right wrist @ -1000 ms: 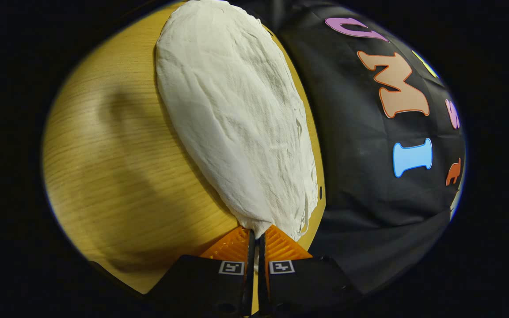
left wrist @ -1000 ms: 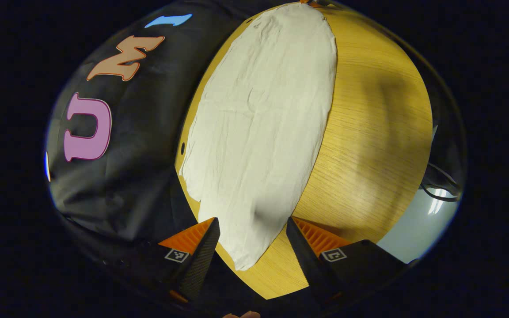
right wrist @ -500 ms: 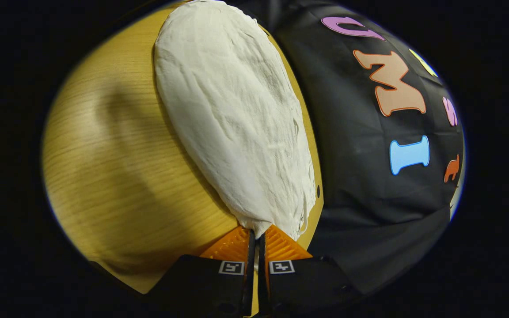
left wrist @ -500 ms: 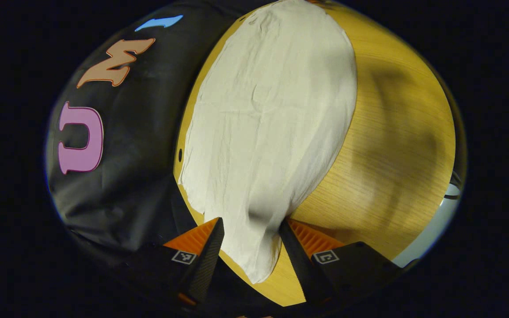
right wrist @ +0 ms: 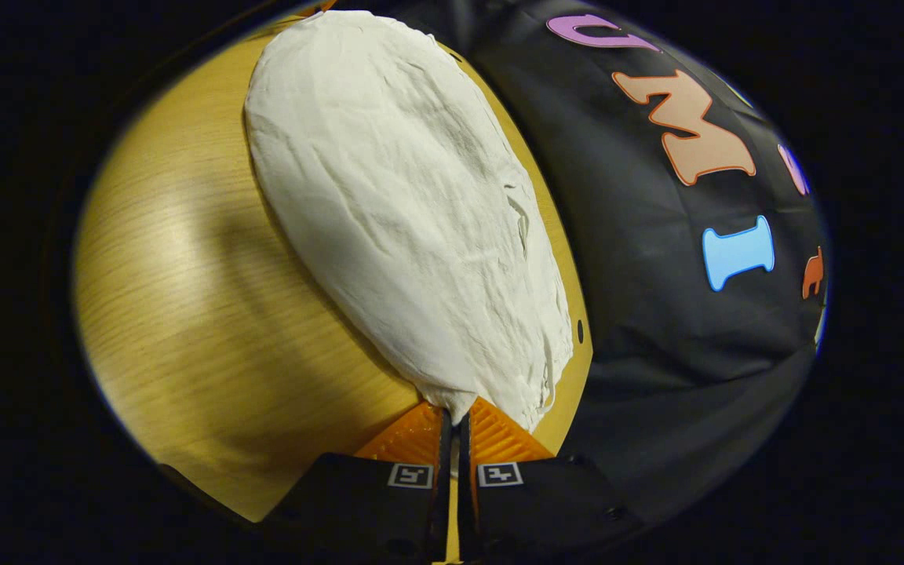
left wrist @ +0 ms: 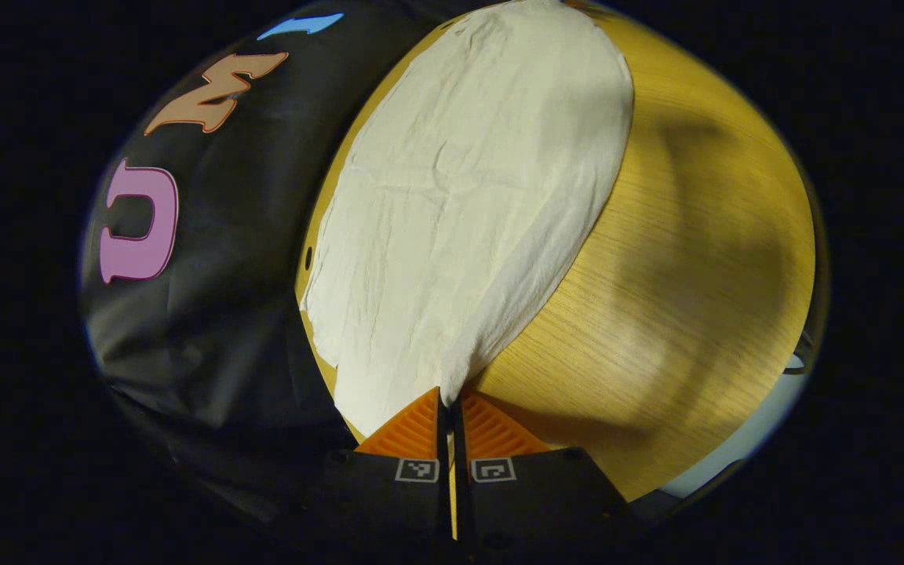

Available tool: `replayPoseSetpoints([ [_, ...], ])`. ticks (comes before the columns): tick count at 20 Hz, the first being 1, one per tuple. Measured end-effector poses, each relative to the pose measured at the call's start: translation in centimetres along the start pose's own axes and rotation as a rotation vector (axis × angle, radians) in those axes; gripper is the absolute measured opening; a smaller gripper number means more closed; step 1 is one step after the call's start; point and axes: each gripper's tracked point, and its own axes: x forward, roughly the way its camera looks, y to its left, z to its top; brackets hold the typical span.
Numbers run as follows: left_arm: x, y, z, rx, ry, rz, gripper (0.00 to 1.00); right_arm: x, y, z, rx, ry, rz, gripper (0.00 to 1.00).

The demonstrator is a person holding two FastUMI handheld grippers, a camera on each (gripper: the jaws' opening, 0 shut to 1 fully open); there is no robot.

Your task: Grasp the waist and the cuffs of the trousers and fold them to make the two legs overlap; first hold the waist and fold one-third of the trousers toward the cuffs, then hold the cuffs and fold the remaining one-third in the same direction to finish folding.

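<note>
In the right gripper view, the right gripper (right wrist: 452, 416) sits at the bottom with its two fingers (right wrist: 491, 435) pressed together, pinching the near end of the white trousers (right wrist: 405, 227). From that pinch the crumpled cloth widens and stretches away across the wooden worktop (right wrist: 185, 314), lying flat, its right edge close along the worktop's edge by the black cloth wall (right wrist: 672, 314). A soft shadow falls on the bare wood left of the trousers.

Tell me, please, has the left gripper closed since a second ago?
Yes. The left gripper has shut on the trousers edge; its fingers, earlier apart over the table, now meet.
</note>
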Motion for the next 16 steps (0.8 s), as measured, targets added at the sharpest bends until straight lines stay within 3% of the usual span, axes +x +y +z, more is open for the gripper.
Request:
replayPoseSetpoints([
  [2,-0.1,0.0,0.1,-0.027,-0.001,0.010,0.00,-0.1,-0.2,-0.1,0.004,0.006,0.007,0.07],
  [6,-0.3,0.4,0.4,-0.189,0.006,0.003,0.00,-0.9,-2.3,0.4,0.037,-0.012,-0.044,0.07],
  [12,-2.2,6.3,2.9,-0.318,-0.017,0.122,0.00,-2.5,-7.1,1.7,0.112,-0.055,-0.150,0.03],
  [16,-3.4,8.5,4.8,-0.392,-0.019,0.153,0.00,-3.3,-11.1,3.6,0.180,-0.128,-0.217,0.07],
])
